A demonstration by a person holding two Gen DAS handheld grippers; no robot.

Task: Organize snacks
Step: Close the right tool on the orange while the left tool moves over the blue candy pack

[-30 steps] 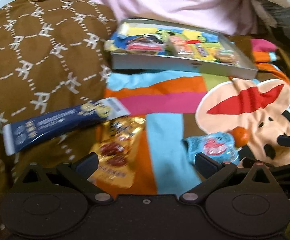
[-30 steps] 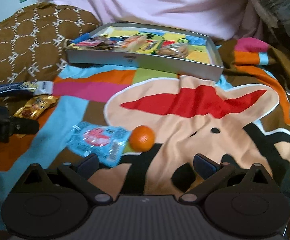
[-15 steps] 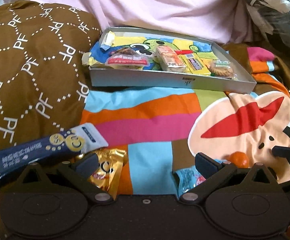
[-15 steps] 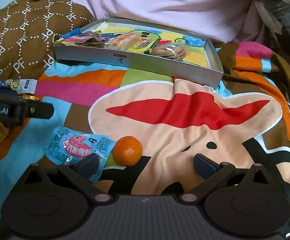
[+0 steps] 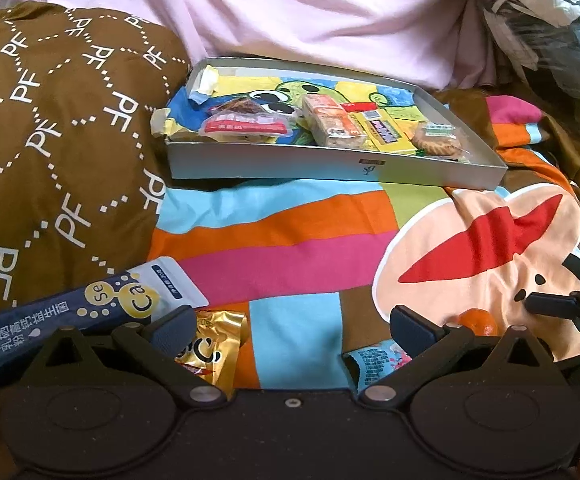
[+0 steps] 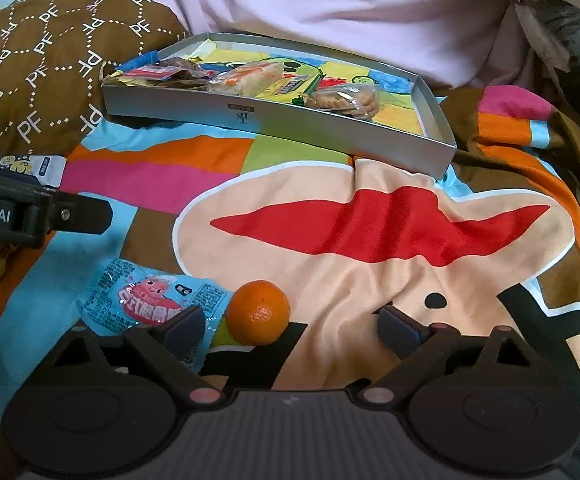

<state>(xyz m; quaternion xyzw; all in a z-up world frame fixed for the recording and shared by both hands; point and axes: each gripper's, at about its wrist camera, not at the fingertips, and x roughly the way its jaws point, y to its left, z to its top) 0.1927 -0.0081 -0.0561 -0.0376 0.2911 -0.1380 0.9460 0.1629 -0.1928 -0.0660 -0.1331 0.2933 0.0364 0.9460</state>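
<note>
- Fingers (image 6: 399, 326) of right gripper (image 6: 291, 326): spread, empty; mandarin (image 6: 258, 312) lies between them, nearer the left one.
- Fingers of left gripper (image 5: 290, 326): spread, empty, over gold packet (image 5: 214, 346).
- Blue packet (image 6: 146, 300): touching mandarin; centre on the fruit alone, close gently.
- Grey tray (image 6: 274, 118): on bed, well beyond, partly filled; likely destination.

Ahead of you, the striped blanket (image 5: 290, 232) lies bare up to the grey tray (image 5: 329, 166), so your left hand-held gripper (image 5: 290, 326) can pass there. The brown cushion (image 5: 50, 140) walls off the left side. The orange (image 6: 258, 312) and blue packet (image 6: 146, 300) sit just before your right hand-held gripper (image 6: 291, 324); bare blanket lies beyond.
</note>
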